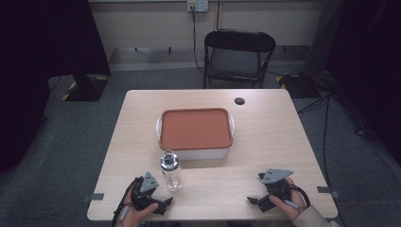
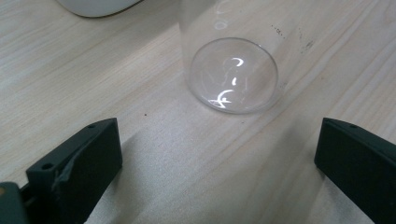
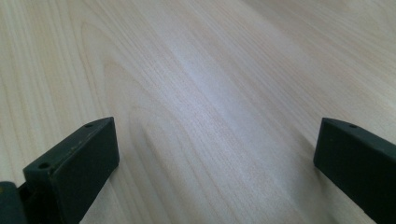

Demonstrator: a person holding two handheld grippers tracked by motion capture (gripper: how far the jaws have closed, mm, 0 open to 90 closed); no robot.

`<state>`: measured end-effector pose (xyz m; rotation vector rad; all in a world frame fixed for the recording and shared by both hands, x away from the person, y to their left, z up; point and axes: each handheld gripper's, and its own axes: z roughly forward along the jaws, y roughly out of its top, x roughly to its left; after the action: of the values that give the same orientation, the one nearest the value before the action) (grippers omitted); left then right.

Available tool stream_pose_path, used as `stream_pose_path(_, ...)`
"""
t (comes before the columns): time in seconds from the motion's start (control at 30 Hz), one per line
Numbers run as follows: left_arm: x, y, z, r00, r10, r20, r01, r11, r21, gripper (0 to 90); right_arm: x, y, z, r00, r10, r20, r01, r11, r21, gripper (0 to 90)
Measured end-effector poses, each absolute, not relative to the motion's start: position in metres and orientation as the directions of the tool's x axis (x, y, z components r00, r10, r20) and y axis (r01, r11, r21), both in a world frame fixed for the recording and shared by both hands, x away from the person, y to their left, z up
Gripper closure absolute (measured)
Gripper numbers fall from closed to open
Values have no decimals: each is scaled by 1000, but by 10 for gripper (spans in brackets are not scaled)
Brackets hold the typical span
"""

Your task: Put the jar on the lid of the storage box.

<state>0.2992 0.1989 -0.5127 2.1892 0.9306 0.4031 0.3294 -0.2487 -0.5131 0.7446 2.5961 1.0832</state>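
A: Our left gripper (image 1: 161,204) sits with fingers wide apart, empty, just beside the clear bottle (image 1: 171,170) standing upright on the worktop (image 1: 265,142), before the lidded box (image 1: 196,132).

B: Right gripper (image 1: 257,201) gapes too. Clipping that light bottle off-centre could topple it.

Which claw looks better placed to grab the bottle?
Left. The left claw sits beside the bottle, jaws open toward it. The right claw faces bare table, farther away.
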Motion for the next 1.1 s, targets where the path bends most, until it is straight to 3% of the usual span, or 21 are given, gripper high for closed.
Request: stream_pose_path(1.1,302,206,-508,614,782,-105,581,-357,731,26,329,-249,-513,-844,536,-17,365,597,714,0)
